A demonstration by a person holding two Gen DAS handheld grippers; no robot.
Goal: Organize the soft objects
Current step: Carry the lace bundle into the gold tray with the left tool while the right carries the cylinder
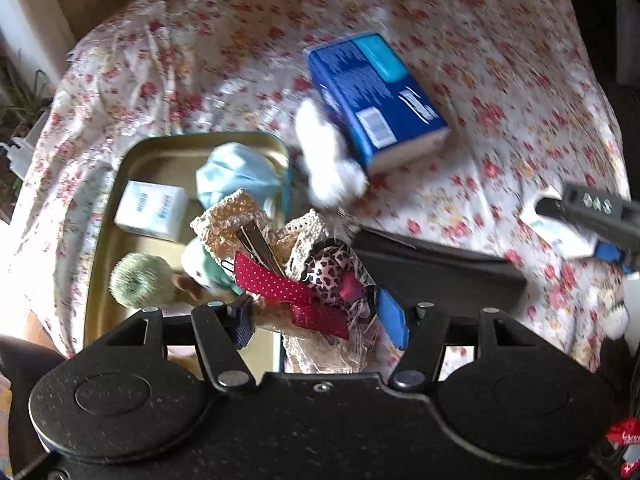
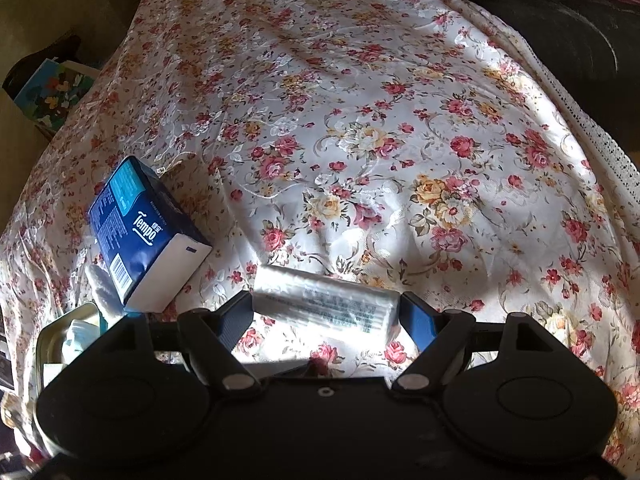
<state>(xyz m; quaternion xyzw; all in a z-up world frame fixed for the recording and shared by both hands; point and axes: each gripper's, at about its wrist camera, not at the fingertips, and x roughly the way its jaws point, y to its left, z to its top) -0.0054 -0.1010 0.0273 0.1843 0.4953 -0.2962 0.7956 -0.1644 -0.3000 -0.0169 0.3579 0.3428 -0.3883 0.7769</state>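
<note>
1. Several soft things already lay in the gold tray [image 1: 120, 184] at the left of the left wrist view: a white tissue packet [image 1: 152, 210], a pale blue cloth [image 1: 236, 172], a green fuzzy ball [image 1: 138, 280] and a small plush toy [image 1: 200, 272]. That part of the sorting looked done.

2. Just right of those, the left gripper [image 1: 316, 324] was clamped on a clear bag of hair accessories [image 1: 288, 268], with a red dotted bow, a leopard-print bow and crocheted pieces showing. The bundle hung over the tray's right edge, so it looked about to go in but not yet set down.

3. Beyond the tray, a white fluffy toy [image 1: 332, 156] lay on the floral bedspread [image 1: 500, 80], touching a blue Tempo tissue pack [image 1: 376, 92]. Both were outside the tray.

4. Right of the bundle sat a flat black object [image 1: 436, 264]; what it was could not be told.

5. Farthest right, the right gripper [image 2: 326, 316] stood with its fingers on either side of a white wrapped tissue pack [image 2: 326, 300] resting on the bedspread. Whether the pads pressed it was not clear.

6. Judged overall, the task was roughly half done: the bundle, the fluffy toy and two tissue packs remained.
</note>
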